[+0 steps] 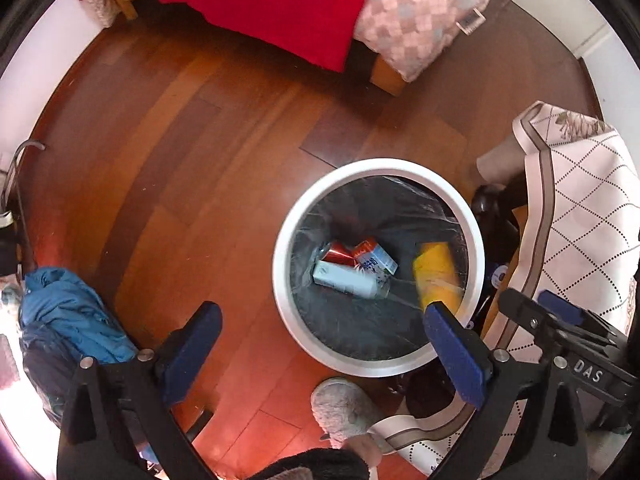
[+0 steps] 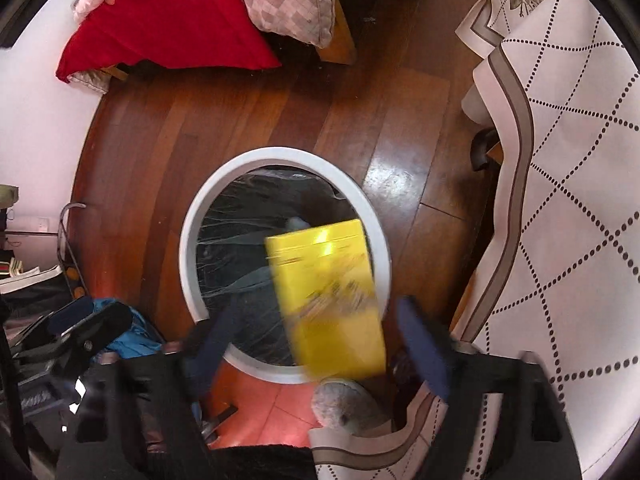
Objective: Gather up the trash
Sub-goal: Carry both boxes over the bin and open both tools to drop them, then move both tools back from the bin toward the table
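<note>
A white round bin (image 1: pixel 279 248) with a black liner stands on the wooden floor. Inside lie a red can (image 1: pixel 338 254), a white can (image 1: pixel 348 280) and a small white and orange carton (image 1: pixel 374 259). A yellow box (image 2: pixel 328 292), blurred, hangs loose over the bin's (image 2: pixel 188 240) right side, between my right gripper's (image 2: pixel 318 346) spread blue pads without touching them. It shows too in the left wrist view, as the yellow box (image 1: pixel 436 276) inside the rim. My left gripper (image 1: pixel 324 346) is open and empty, its right finger over the bin's near edge.
A bed with a red blanket (image 1: pixel 256 4) and a checked pillow (image 1: pixel 420 12) stands beyond the bin. A dotted tablecloth (image 2: pixel 568 184) hangs on the right. A blue jacket (image 1: pixel 68 316) lies at the left, and a grey slipper (image 1: pixel 344 408) sits just before the bin.
</note>
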### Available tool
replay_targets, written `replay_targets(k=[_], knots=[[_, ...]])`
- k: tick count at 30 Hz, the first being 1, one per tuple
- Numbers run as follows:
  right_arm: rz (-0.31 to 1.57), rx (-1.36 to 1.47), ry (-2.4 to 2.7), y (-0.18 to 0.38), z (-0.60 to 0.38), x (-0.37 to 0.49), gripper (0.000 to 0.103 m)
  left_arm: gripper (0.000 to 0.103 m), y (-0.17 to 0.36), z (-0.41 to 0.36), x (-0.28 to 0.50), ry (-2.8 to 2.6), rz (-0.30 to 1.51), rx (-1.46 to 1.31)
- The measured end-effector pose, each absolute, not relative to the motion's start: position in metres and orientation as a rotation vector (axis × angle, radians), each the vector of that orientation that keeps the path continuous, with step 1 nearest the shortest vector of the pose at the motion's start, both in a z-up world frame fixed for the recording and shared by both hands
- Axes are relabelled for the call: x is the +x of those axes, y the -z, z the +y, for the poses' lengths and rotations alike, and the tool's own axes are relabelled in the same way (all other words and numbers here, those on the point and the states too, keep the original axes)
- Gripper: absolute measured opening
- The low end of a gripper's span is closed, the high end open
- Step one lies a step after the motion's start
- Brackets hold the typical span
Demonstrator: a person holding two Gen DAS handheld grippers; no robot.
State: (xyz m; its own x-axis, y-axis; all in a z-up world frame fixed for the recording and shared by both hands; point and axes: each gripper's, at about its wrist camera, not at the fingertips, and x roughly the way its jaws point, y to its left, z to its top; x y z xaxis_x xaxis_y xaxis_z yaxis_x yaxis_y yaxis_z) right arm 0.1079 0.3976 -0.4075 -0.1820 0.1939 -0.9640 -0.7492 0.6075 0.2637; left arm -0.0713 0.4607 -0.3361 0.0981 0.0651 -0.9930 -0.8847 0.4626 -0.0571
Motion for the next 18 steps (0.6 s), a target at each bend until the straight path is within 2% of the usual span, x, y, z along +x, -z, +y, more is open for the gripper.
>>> replay_targets(k=[1,3,18], knots=[[1.521,-0.492,-0.903,0.405,0.396,0.106,0.089,0.103,0.332,0.457,-0.076,-0.854,1.266,-0.820],[1.509,-0.507,-0.905,0.401,0.395,0.102,0.103,0.103,0.325,0.453,-0.081,-0.877,1.246,-0.796],[1.387,-0.618,-0.893,0.363,0.351,0.073,0.103,0.103,0.290,0.404,-0.100,-0.934,1.180,-0.727]])
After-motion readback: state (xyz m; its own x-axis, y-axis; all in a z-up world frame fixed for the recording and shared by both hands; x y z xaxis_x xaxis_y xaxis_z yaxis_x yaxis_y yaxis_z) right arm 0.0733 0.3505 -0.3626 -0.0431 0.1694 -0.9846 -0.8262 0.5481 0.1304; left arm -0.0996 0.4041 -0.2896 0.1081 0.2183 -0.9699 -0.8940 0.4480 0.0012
